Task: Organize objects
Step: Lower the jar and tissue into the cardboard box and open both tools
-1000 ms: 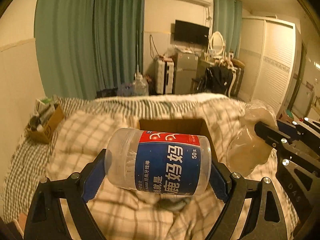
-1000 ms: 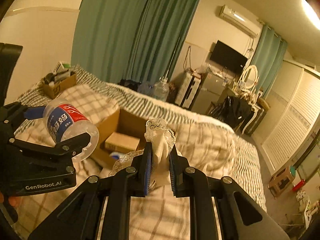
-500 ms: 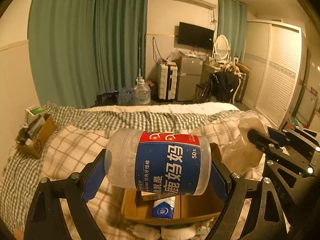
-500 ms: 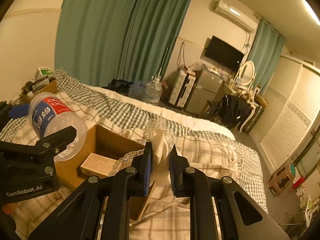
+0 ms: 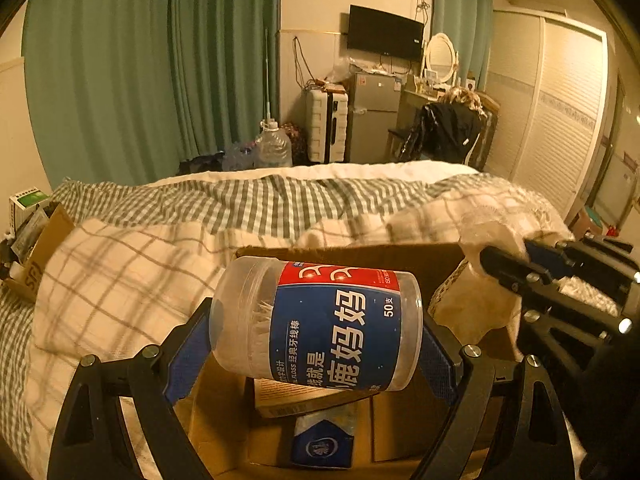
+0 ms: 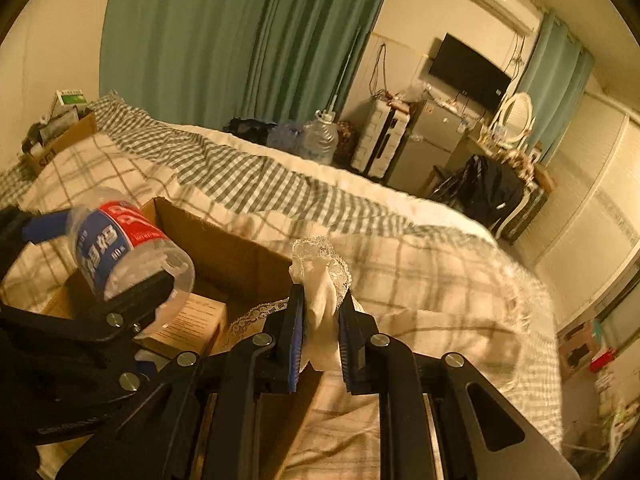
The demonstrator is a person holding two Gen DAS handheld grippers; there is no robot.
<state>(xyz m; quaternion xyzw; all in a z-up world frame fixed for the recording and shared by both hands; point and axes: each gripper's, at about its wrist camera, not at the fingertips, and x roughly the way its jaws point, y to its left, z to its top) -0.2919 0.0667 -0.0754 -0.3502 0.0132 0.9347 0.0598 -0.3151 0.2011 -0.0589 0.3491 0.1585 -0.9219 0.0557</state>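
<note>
Two grippers: both loaded, above the cardboard box (image 5: 360, 254) on the bed (image 5: 120, 280).
Left gripper (image 5: 316, 350): jaws clamped on the floss-pick jar (image 5: 316, 324), held sideways over the box.
Right gripper (image 6: 320, 340): jaws pinched tight on a lace-edged white cloth (image 6: 320, 280).
Box contents: a small carton (image 6: 188, 324), perhaps a blue packet (image 5: 324, 440).

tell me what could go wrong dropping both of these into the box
The floss jar lies sideways, held end to end by the left gripper, so it might roll or tip out on release. The box sits on soft bedding and already holds a carton, so the jar could land crooked. The lace cloth pinched by the right gripper trails a strip that may snag the rim.
</note>
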